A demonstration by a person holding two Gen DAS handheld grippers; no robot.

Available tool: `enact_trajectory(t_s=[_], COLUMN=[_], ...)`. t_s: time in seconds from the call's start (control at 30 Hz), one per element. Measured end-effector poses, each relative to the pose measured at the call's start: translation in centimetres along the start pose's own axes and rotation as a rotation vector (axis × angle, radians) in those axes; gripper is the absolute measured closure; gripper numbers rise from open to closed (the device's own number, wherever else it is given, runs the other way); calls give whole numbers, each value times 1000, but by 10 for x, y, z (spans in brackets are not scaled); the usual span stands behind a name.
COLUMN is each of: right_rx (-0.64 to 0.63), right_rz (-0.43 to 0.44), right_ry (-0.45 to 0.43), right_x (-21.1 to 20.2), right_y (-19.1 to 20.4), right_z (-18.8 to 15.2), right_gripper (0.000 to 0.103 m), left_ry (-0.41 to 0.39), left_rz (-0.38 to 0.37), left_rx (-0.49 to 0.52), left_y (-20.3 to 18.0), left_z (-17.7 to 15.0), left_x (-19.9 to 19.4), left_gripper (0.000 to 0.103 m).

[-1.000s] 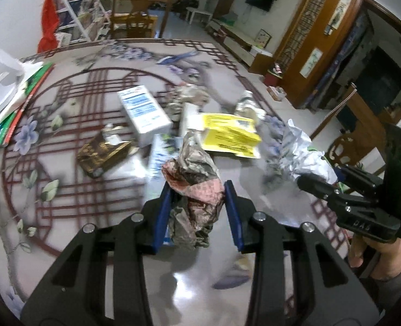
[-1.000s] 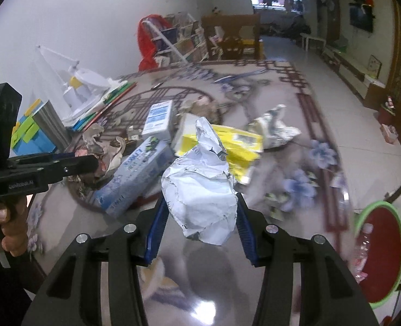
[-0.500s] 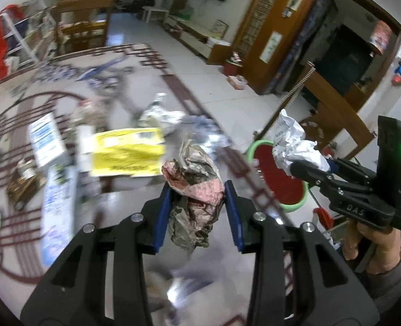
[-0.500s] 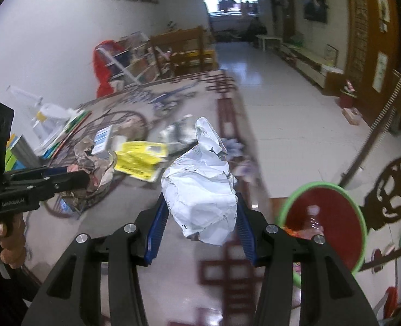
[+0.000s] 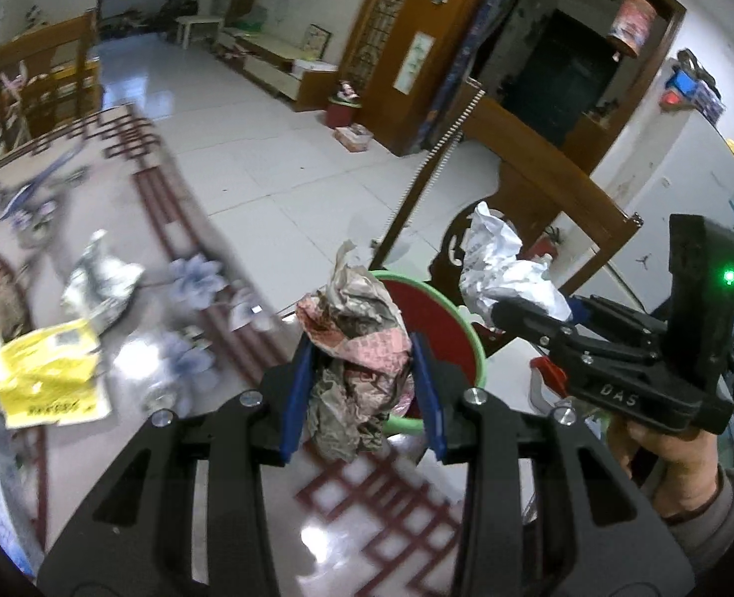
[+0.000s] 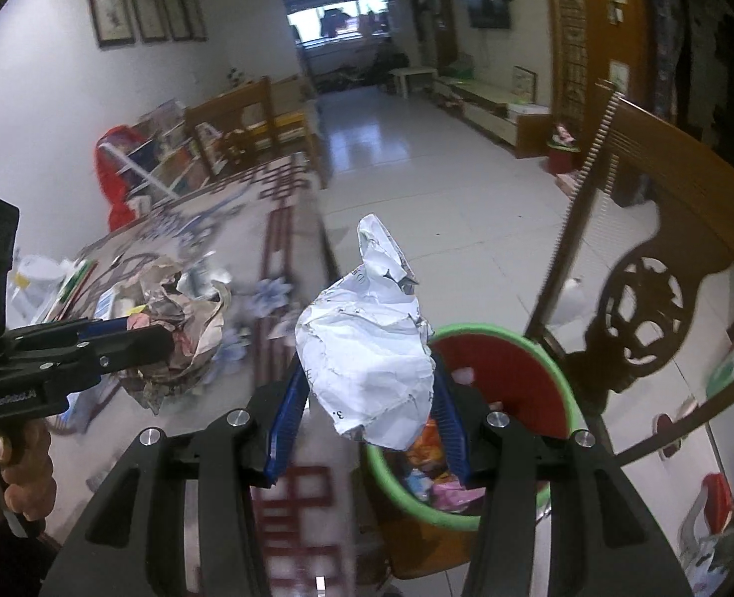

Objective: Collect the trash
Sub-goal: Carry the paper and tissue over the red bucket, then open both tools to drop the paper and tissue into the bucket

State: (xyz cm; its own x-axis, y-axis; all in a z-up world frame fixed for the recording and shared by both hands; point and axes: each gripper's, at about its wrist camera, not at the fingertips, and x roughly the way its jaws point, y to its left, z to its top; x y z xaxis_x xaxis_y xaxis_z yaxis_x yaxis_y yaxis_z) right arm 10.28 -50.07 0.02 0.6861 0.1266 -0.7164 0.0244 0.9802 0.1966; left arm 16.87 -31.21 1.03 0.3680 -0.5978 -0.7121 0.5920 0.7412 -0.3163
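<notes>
While a second ago both wrist views looked across the littered worktop point(image 5: 177, 229), they now look past its edge to the red bin with a green rim point(image 6: 511, 373) standing on the floor beside a carved wooden chair point(image 6: 665, 298). Both hands have swung their loads over together. The left tool point(image 5: 362, 388) is clamped on a crumpled brownish newspaper wad point(image 5: 357, 348), blue pads pressed into both sides; in its own view the wad hangs over the worktop's edge, just short of the bin's near rim. The right tool point(image 6: 367, 398) is clamped on a crumpled white paper ball point(image 6: 367, 348), which in its view overlaps the bin's rim, with colourful wrappers already lying inside below it. Neither grip has slackened during the swing.

Both pieces look close to the drop, the white ball nearer than the newspaper. More trash remains on the worktop: a yellow packet point(image 5: 48, 368) and a silvery foil wad point(image 5: 100, 283), so further trips seem needed. Releasing too early would risk the newspaper landing on the worktop or the floor.
</notes>
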Motion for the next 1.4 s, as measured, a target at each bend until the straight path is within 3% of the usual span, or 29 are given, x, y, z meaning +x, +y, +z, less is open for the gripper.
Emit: enact_trajectory(t_s=[0.23,0.57,0.77,0.9,1.07,1.2,1.4], right_rx=[60,113,140,140,150,142,148], right_rz=[-38,-68,-88,-104,-120,-123,-136], right_ry=[12,37,46,44,37,35,21], right_x=[2,9,9,9,9,9,8], right_y=[-40,-61,-72,-73,-73,-69,-70], right_z=[-2,-9,-12,-12,-11,-11,-8], right_gripper=[57,57,56,50,27,18,10], left_ry=[34,115,136,126,98,88,73], left_rz=[-57,-169,-184,-185,-168,-153,-142], left_rx=[29,-40,-44,-49,-49,-65,-88], left_y=[-25,-31,-42,-46,-43,-36,-31], left_z=[14,25,33,37,38,39,40], left_x=[36,82,99,101,96,93,83], left_gripper=[66,66,63,52,28,13,7])
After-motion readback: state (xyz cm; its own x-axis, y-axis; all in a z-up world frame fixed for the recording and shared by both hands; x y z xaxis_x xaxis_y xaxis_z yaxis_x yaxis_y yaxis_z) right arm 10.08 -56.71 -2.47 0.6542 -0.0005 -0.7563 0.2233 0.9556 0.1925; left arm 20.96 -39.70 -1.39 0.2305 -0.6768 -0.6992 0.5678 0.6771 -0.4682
